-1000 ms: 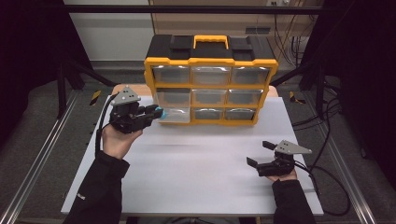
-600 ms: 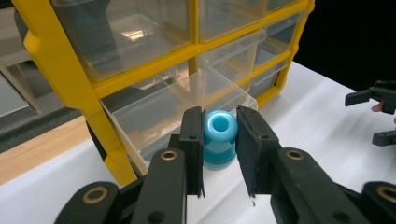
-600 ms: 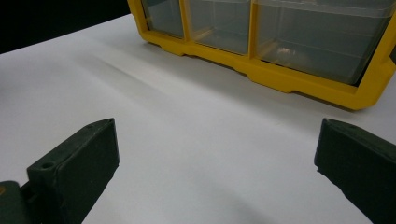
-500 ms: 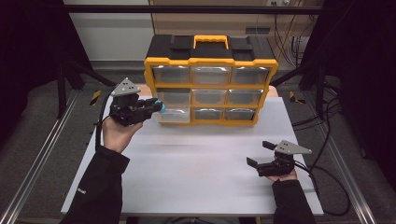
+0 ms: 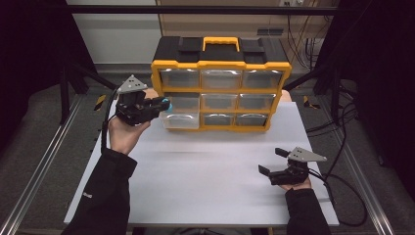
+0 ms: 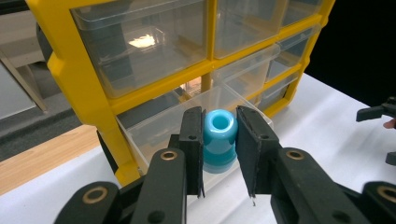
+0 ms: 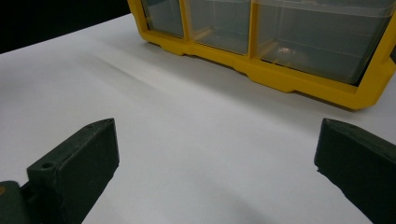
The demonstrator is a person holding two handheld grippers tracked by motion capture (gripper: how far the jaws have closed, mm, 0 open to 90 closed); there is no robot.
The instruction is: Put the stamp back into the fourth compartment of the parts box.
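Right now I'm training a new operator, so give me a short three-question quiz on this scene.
1. True or false: the left gripper is shut on the blue spool.
2. Which drawer of the yellow organizer stands pulled out? A) top right B) bottom left C) middle centre
3. How do the jaws of the right gripper stand, and what is between them?

Key
1. True; its pads press the spool's two sides, above the open drawer.
2. B
3. Wide apart, with nothing between them; it rests low over the white table.
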